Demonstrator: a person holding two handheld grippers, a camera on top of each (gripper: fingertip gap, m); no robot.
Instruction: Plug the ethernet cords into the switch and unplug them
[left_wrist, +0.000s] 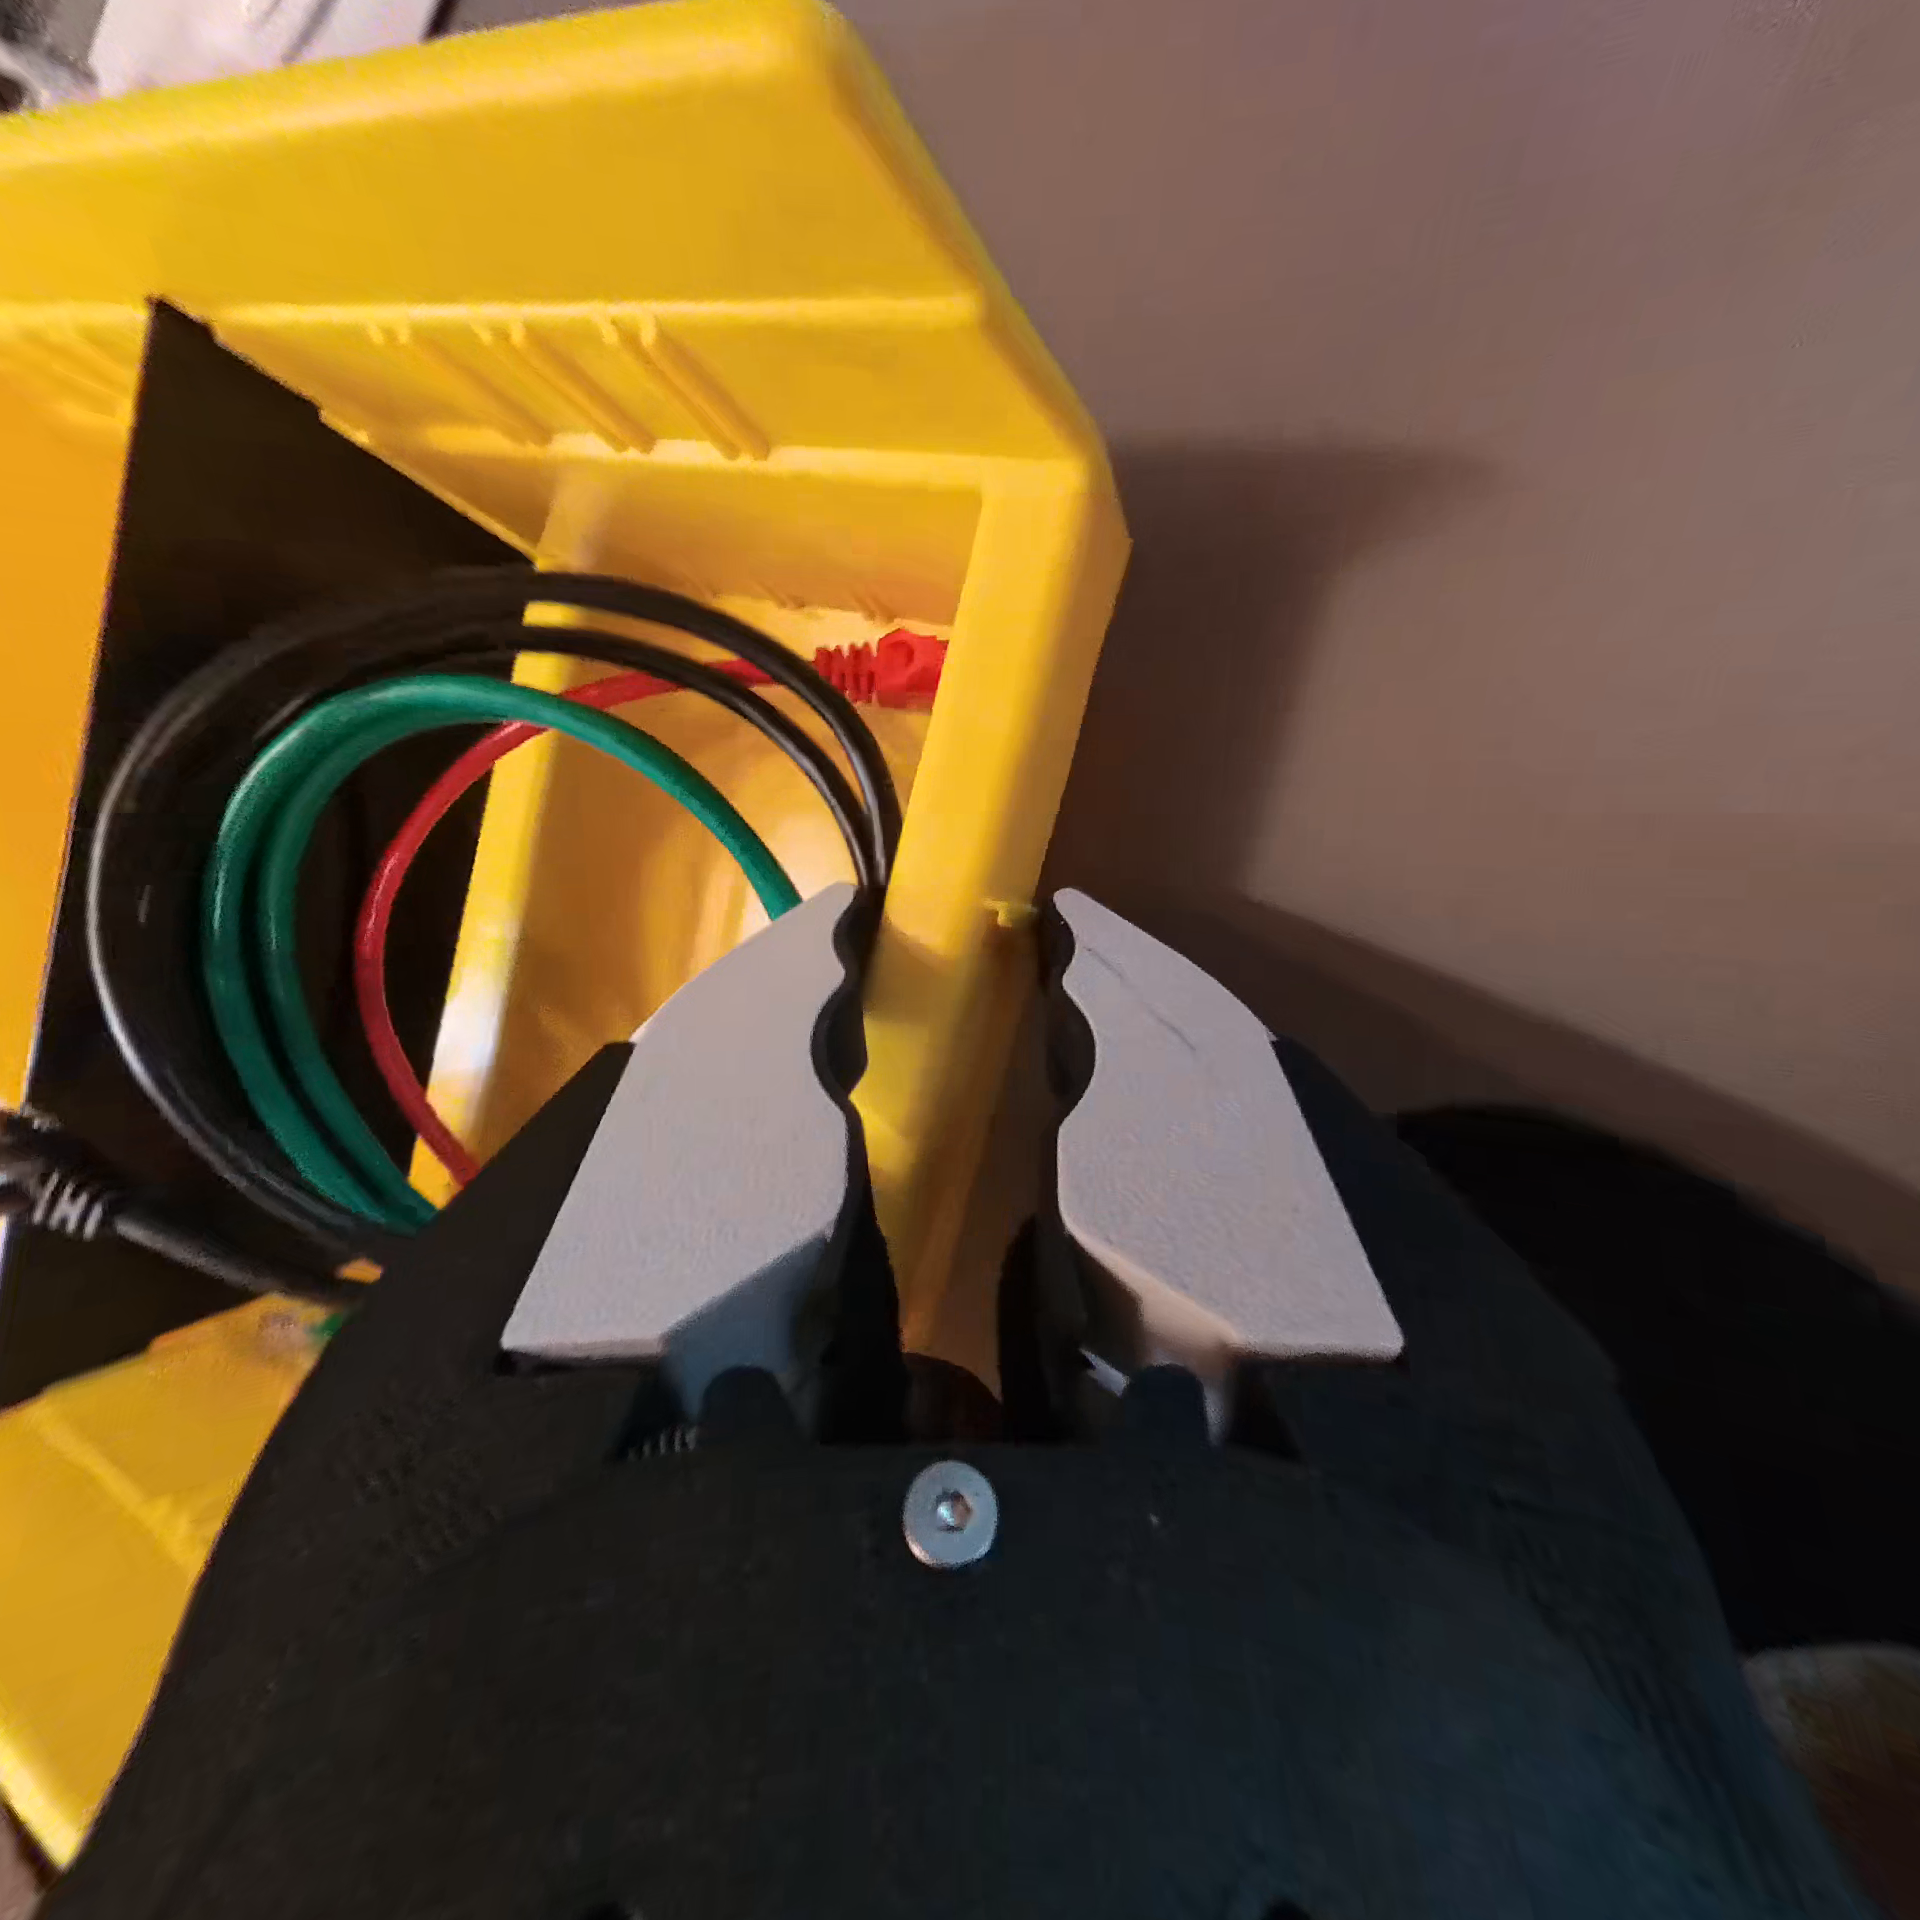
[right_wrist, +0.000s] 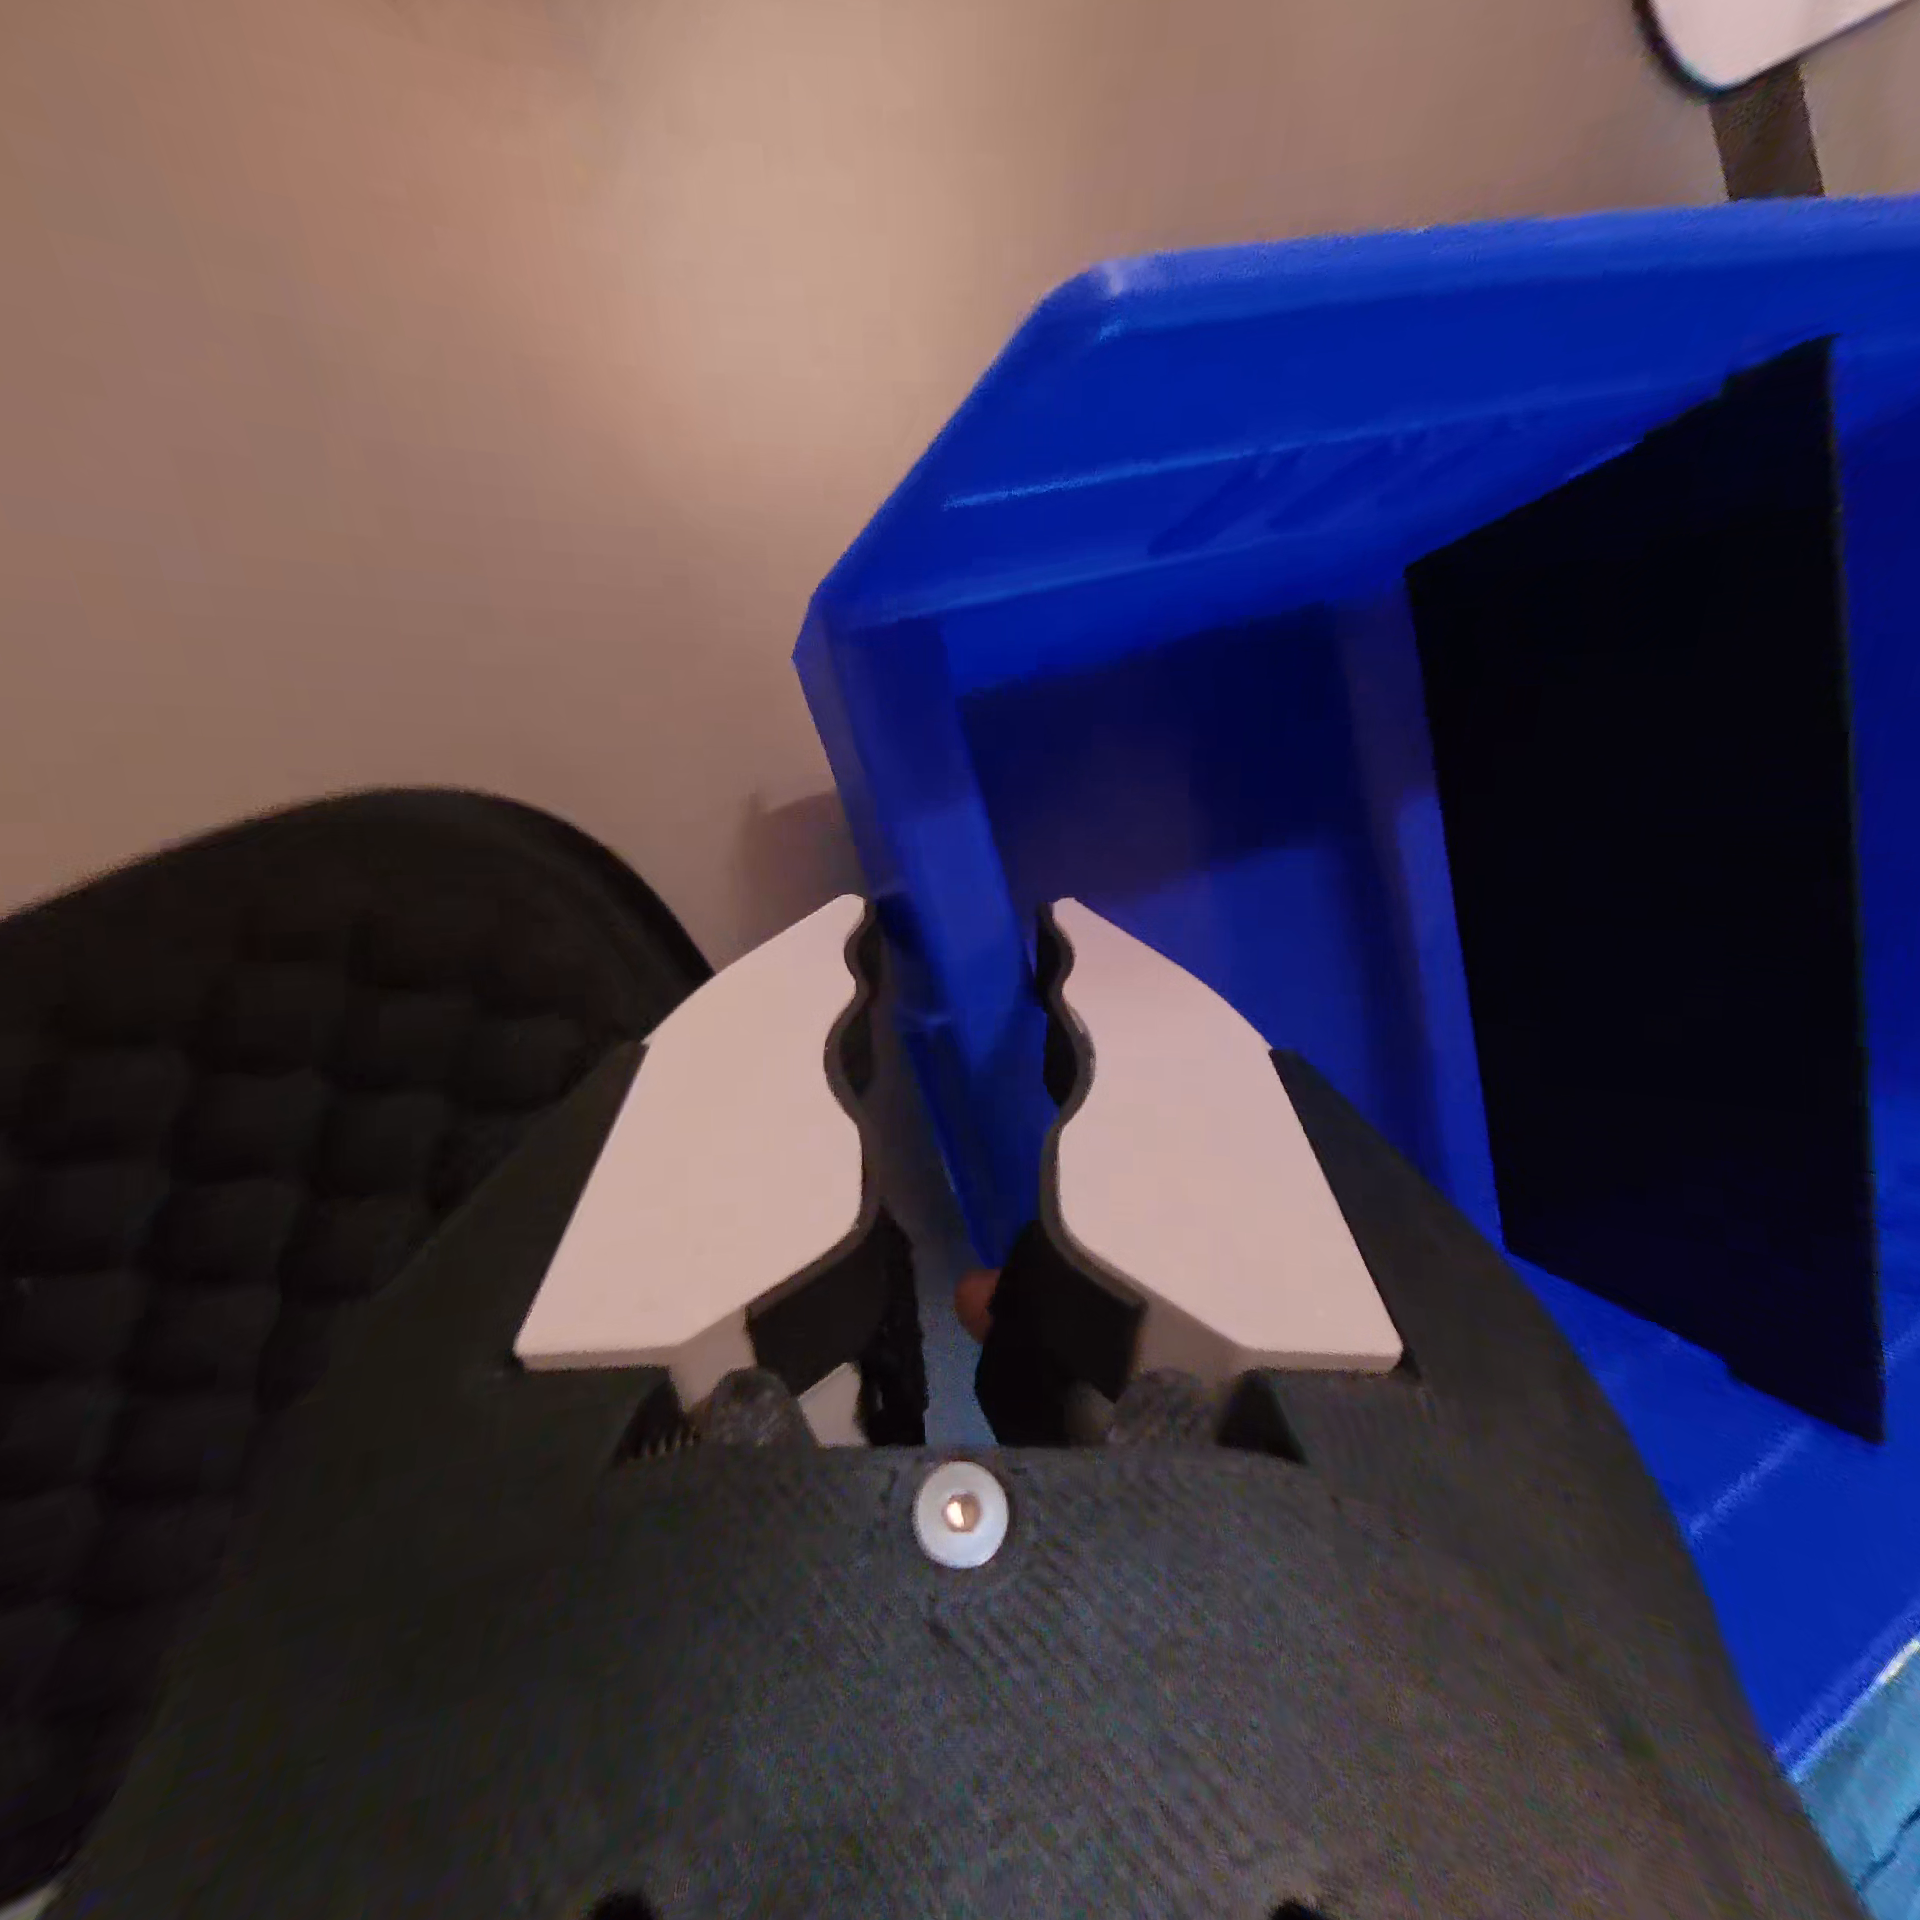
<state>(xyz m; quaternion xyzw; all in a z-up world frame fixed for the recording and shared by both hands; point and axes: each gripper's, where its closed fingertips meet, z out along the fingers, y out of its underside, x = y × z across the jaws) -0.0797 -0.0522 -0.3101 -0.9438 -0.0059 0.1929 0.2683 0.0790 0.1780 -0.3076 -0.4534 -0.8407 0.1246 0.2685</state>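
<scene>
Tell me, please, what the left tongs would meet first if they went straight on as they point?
They already straddle the yellow bin wall, so the left tongs would slide farther along it, probably to the bin's corner; depth is unclear.

Each wrist camera looks forward along its tongs, very close: the left at a yellow bin, the right at a blue bin; both share a beige wall.

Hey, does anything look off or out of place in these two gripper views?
Both bins look tipped: the left gripper clamps the yellow bin by its wall, the right gripper the blue bin. Coiled cords sit loose in the yellow one. No switch shows.
</scene>
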